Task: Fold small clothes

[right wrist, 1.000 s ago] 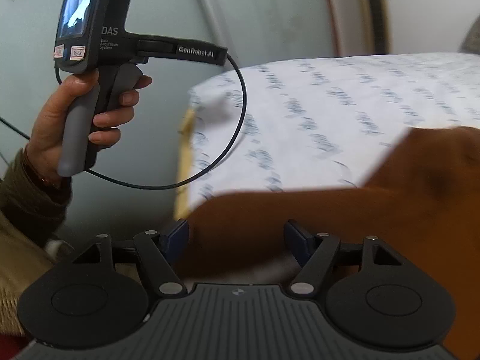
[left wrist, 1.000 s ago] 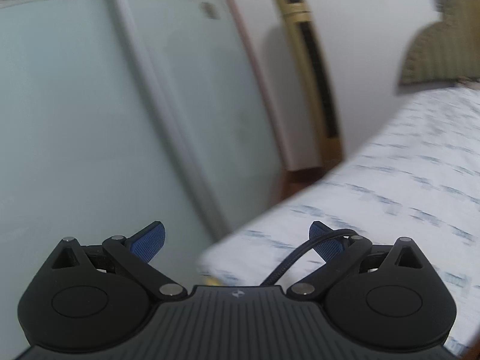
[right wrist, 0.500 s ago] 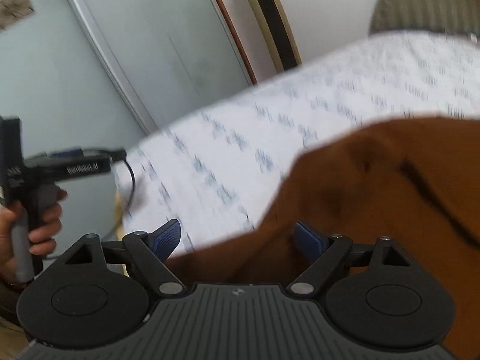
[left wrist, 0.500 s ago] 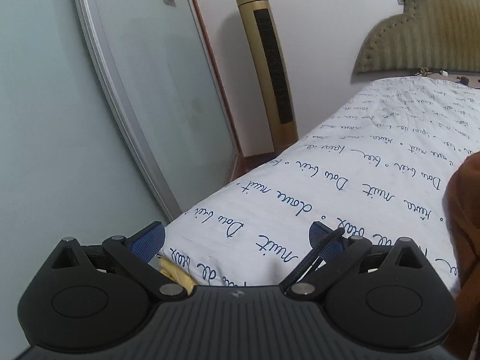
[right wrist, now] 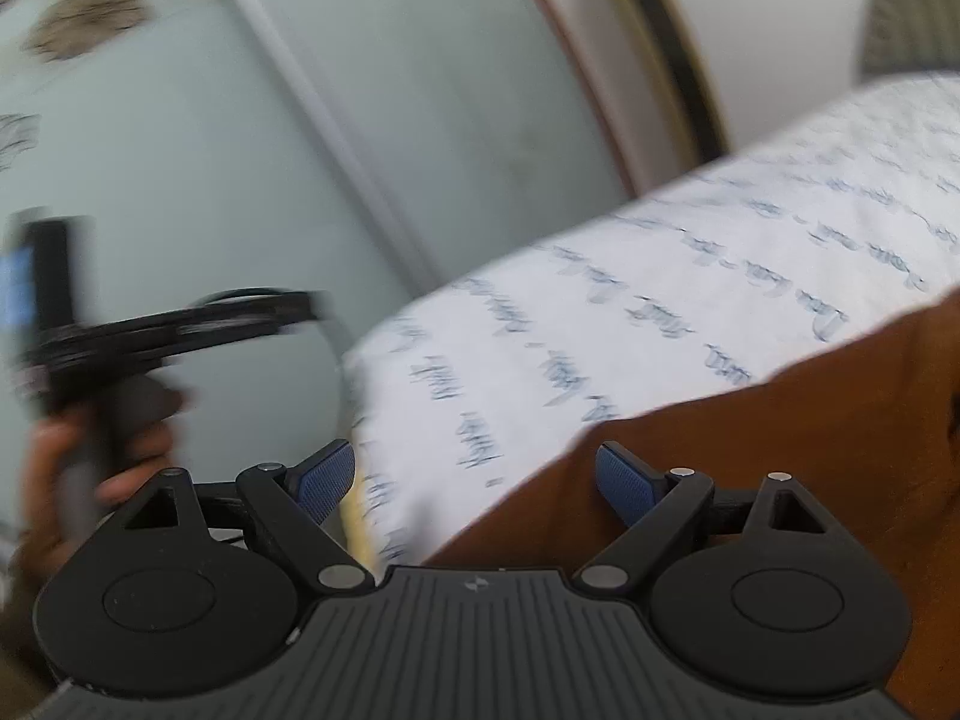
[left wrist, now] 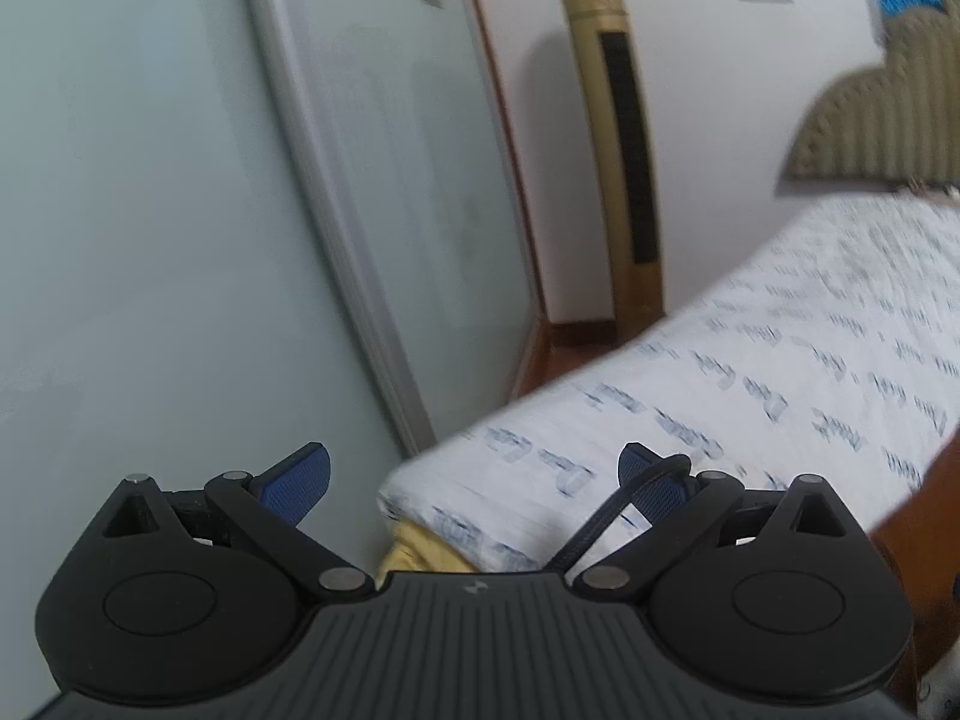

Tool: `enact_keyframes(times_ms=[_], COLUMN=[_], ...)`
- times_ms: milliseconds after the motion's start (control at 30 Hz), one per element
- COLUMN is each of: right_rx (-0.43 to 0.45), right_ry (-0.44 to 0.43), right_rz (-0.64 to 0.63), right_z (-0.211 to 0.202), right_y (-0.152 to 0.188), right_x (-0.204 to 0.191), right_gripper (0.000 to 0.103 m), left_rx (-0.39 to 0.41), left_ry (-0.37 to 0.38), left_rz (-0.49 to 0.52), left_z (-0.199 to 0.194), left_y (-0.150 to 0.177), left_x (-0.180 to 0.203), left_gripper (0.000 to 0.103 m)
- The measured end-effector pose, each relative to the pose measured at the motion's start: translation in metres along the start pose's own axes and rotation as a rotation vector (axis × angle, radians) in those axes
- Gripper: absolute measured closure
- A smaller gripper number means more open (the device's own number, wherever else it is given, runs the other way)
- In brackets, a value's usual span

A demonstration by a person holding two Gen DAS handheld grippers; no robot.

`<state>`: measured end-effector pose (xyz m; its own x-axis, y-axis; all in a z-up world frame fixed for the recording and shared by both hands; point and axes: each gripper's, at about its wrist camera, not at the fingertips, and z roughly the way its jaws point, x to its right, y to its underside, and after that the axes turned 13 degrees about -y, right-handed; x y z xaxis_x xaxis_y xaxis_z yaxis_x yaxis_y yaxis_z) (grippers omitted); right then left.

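1. Right gripper [right wrist: 474, 480] spread wide, jaws just been opening, nothing pinched.
2. Left gripper [left wrist: 474, 483] spread, empty, over bed corner.
3. Brown garment [right wrist: 780, 438] lies on script-print bedsheet [right wrist: 690, 276], by right gripper's right pad.

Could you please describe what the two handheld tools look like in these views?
Both the left tool and right tool have black ribbed bodies, round black side housings, silver pivot pins and blue textured fingertips. A thin black cable loops past the left tool's fingertip.
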<state>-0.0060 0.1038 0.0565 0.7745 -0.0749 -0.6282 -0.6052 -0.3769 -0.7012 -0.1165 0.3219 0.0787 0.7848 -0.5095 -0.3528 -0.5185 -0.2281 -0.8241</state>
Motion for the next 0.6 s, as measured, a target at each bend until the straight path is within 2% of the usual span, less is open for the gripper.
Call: enact_keyframes(times_ms=[33,67,133,167,233,267,333,400,433,467,500,533,600], right_rx=[0.001,0.007,-0.019,-0.046,-0.129,-0.157,-0.221,-0.291,-0.29,-0.295,-0.283,-0.25,-0.189], right_ry=[-0.033,-0.005,0.132,0.154,0.106,0.075,0.067,0.096,0.131,0.168,0.181,0.156,0.174], right_rz=[0.021,0.032,0.026,0.017,0.074,0.097,0.095,0.051,-0.007,-0.038,-0.031,-0.017,-0.033], right_z=[-0.004,-0.01,-0.012,-0.017,-0.026,-0.028,-0.024,-0.006,-0.003,0.003,0.0,-0.006,-0.027], right_y=[0.002,0.003,0.006,0.012,0.028,0.038,0.057,0.075,0.079,0.076,0.072,0.068,0.056], right_x=[-0.004,-0.009,-0.01,-0.009,-0.004,-0.004,-0.01,-0.023,-0.032,-0.039,-0.041,-0.041,-0.048], right_gripper=[0.011,0.01,0.011,0.011,0.016,0.022,0.029,0.042,0.049,0.081,0.094,0.094,0.094], left_rx=[-0.007,-0.006,0.022,0.041,0.061,0.059,0.033,0.004,-0.004,-0.002,0.007,0.018,0.043], left_ry=[0.008,0.021,0.035,0.028,0.003,0.003,0.032,0.077,0.095,0.106,0.113,0.121,0.158], left_rz=[0.015,0.03,0.055,0.061,0.067,0.066,0.062,0.068,0.074,0.077,0.079,0.082,0.091], left_z=[0.0,-0.002,-0.005,-0.007,-0.007,-0.005,-0.004,-0.006,-0.008,-0.009,-0.014,-0.019,-0.028], left_y=[0.001,0.002,0.005,0.005,0.005,0.005,0.005,0.005,0.005,0.005,0.004,0.004,0.001], left_x=[0.005,0.01,0.011,0.011,0.012,0.015,0.018,0.022,0.025,0.028,0.031,0.034,0.042], left_gripper=[0.0,0.0,0.0,0.0,0.0,0.0,0.0,0.0,0.0,0.0,0.0,0.0,0.0])
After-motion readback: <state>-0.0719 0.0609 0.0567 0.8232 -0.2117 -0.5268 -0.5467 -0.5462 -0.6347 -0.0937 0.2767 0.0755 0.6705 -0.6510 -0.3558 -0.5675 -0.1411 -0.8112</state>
